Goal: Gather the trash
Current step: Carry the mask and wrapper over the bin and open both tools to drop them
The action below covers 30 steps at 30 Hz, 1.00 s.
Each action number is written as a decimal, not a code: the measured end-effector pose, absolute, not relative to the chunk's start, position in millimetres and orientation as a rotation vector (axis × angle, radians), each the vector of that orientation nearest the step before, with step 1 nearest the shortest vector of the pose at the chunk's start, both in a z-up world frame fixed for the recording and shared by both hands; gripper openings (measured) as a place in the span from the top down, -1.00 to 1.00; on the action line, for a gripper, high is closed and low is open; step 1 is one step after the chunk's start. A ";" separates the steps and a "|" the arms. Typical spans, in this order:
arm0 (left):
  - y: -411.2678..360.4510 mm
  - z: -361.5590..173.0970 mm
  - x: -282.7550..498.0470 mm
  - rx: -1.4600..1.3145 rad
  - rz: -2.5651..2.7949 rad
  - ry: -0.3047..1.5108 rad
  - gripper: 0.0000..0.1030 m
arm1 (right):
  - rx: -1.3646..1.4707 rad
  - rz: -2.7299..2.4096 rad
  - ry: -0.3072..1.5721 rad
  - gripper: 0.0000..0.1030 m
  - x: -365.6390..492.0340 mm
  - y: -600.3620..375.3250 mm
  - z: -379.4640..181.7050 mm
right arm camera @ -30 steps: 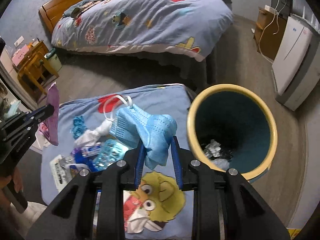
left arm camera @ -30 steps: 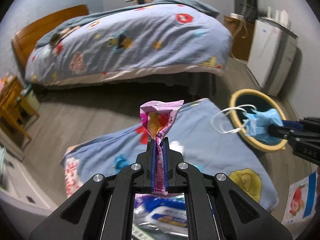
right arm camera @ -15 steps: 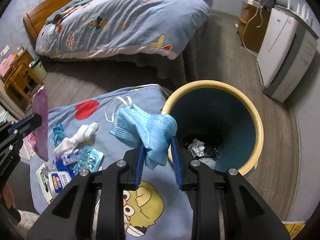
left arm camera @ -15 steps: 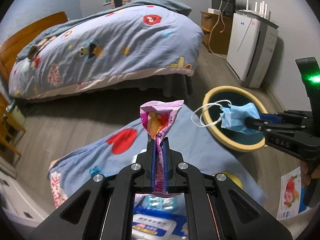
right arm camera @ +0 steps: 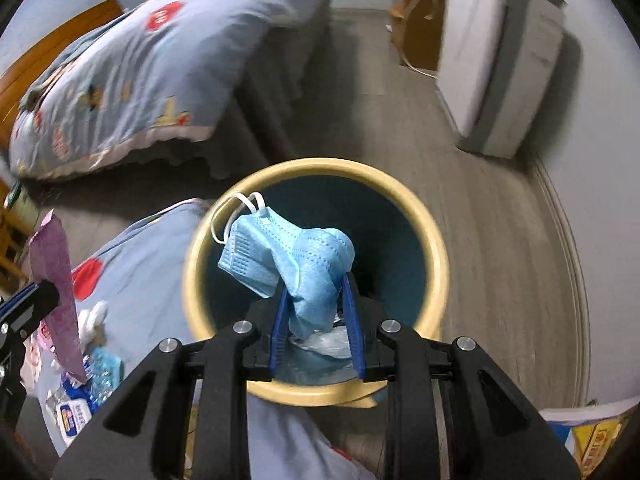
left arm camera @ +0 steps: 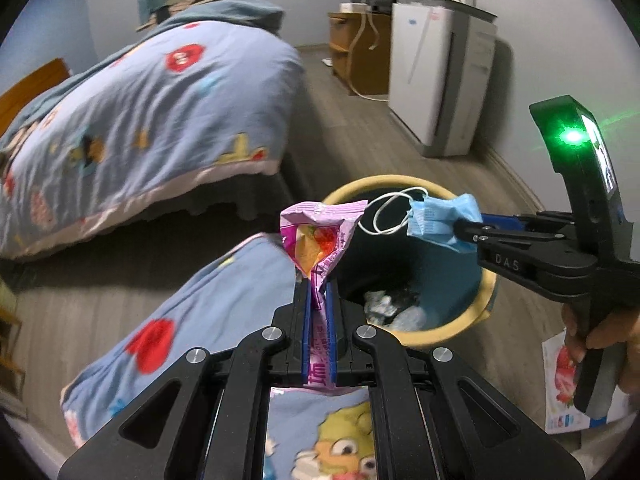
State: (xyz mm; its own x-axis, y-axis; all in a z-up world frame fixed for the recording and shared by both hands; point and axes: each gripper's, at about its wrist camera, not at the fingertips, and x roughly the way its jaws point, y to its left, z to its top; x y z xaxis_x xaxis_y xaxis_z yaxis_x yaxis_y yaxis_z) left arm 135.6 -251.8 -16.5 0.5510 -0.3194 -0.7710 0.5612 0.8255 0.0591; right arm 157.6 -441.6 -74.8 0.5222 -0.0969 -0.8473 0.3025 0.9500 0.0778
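Right claw (right arm camera: 316, 300): clamped on blue face mask (right arm camera: 288, 256), hanging above bin (right arm camera: 434, 240) mouth.
Left claw (left arm camera: 318, 300): pinching pink snack wrapper (left arm camera: 320, 236), near the bin rim.
Advice: part the right jaws only once the ear loops clear the rim, then bring the wrapper over.

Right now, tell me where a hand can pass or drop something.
Open: the bin mouth under the mask, and bare floor between bed and white appliance. Crowded: the blanket corner by the left claw, littered with packets.
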 end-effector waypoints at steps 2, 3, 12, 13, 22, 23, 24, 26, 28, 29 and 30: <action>-266.7 -24.2 138.9 0.321 -0.554 0.850 0.86 | 0.243 -0.266 0.997 0.51 156.2 -454.3 -77.7; -272.8 -28.5 140.8 0.324 -0.563 0.857 0.86 | 0.252 -0.279 0.999 0.51 155.4 -459.8 -79.7; -311.5 -65.4 156.9 0.364 -0.603 0.914 0.85 | 0.304 -0.307 1.003 0.48 150.5 -478.7 -85.8; -313.3 -67.7 159.0 0.366 -0.601 0.916 0.83 | 0.306 -0.307 1.001 0.46 151.2 -478.3 -85.4; -313.2 -66.5 159.5 0.355 -0.596 0.888 -0.03 | 0.337 -0.298 0.973 0.15 150.6 -480.6 -81.0; -312.2 -65.2 158.2 0.356 -0.591 0.882 -0.17 | 0.336 -0.297 0.969 0.01 150.3 -480.4 -80.5; -311.6 -64.4 158.0 0.353 -0.588 0.879 -0.25 | 0.334 -0.297 0.965 -0.11 150.2 -480.2 -79.8; -308.6 -61.7 157.2 0.342 -0.586 0.874 -0.42 | 0.330 -0.302 0.954 -0.24 150.2 -479.9 -77.4; -304.7 -58.0 157.5 0.334 -0.574 0.868 -0.58 | 0.333 -0.305 0.944 -0.37 150.0 -479.5 -74.7; -301.2 -54.8 156.5 0.325 -0.569 0.864 -0.65 | 0.334 -0.304 0.938 -0.43 150.0 -479.3 -73.0; -298.6 -52.3 155.8 0.319 -0.564 0.860 -0.68 | 0.332 -0.303 0.934 -0.49 149.9 -478.8 -71.7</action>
